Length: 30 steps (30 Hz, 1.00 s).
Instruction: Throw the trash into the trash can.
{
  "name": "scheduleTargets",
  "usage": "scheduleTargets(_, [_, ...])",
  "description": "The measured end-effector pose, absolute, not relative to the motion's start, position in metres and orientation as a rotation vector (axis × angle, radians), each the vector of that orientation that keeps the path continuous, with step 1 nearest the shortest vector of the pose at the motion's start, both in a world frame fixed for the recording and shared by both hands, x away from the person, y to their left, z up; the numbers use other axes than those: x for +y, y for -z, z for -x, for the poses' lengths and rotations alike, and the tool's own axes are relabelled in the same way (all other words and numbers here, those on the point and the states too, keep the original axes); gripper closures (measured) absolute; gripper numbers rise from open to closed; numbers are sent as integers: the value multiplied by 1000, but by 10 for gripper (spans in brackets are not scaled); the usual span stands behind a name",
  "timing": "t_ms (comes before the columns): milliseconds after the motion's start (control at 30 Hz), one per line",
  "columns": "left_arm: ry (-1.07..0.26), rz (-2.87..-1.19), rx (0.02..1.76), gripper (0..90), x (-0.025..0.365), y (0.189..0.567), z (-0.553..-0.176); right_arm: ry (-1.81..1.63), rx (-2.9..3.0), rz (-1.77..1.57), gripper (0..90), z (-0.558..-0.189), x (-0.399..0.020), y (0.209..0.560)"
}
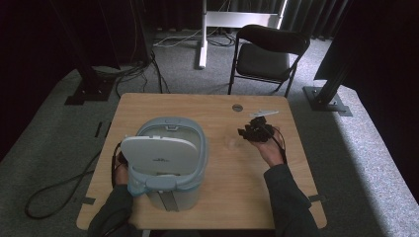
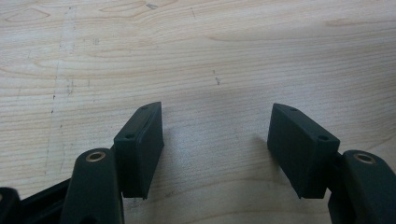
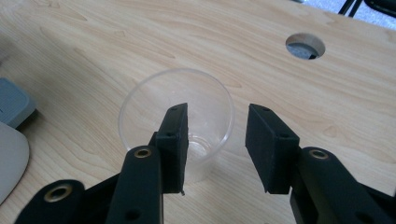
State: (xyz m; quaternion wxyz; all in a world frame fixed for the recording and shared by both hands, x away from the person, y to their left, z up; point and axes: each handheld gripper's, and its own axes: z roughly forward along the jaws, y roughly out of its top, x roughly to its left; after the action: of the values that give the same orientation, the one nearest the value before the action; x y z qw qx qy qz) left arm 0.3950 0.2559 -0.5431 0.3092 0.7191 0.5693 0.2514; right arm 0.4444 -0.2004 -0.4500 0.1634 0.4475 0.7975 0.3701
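Note:
A clear plastic cup [image 3: 205, 93] stands upright on the wooden table [image 3: 93, 42], right of centre in the high view [image 1: 230, 143]. My right gripper [image 3: 217, 114] is open and straddles the cup's near right wall: one pad [image 3: 175, 140] sits inside the rim, the other outside. Neither pad presses on the wall. In the high view the right gripper [image 1: 249, 132] reaches the cup from the right. My left gripper [image 2: 217, 109] is open over bare wood with nothing between its pads, and sits left of the bin [image 1: 117, 158], partly hidden by the lid.
A grey-blue bin [image 1: 190, 190] with its pale lid [image 1: 160, 153] raised stands at the table's left centre. A round cable hole [image 1: 237, 107] and a white strip [image 1: 264, 113] lie near the far edge. A black folding chair [image 1: 267, 54] stands beyond the table.

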Motion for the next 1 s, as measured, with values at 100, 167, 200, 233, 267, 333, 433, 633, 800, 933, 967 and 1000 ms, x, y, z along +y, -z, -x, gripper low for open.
scheduleTargets(100, [-664,-1900,1504,362,256,543,-395,-1047,2283,-1291,584,-444,-202,456])
scheduleTargets(167, [-664,-1900,1504,361,256,543,-395,-1044,2289,-1300,588,-443,-204,458])
scheduleTargets(200, [-664,-1900,1504,362,256,543,-395,-1047,2291,-1306,591,-443,-204,460])
scheduleTargets(233, [-664,-1900,1504,362,256,543,-395,-1049,2296,-1309,594,-442,-205,461])
scheduleTargets(267, [-664,-1900,1504,362,256,543,-395,-1050,2299,-1311,599,-441,-206,462])
scheduleTargets(333, [-664,-1900,1504,362,256,543,-395,-1068,2307,-1314,607,-439,-208,464])
scheduleTargets(433, [-664,-1900,1504,362,256,543,-395,-1082,2321,-1309,642,-434,-210,467])
scheduleTargets(633, [-664,-1901,1504,362,256,543,-395,-1053,2378,-1260,712,-422,-210,475])
scheduleTargets(800, [-665,-1900,1504,362,256,543,-395,-1024,2420,-1209,841,-414,-211,480])
scheduleTargets(933, [-665,-1900,1504,362,256,543,-395,-1024,2433,-1181,859,-412,-212,479])
scheduleTargets(967, [-665,-1900,1504,362,256,543,-395,-1029,2431,-1180,859,-412,-212,479])
scheduleTargets(1000, [-665,-1900,1504,362,256,543,-395,-1035,2428,-1180,859,-411,-212,478])
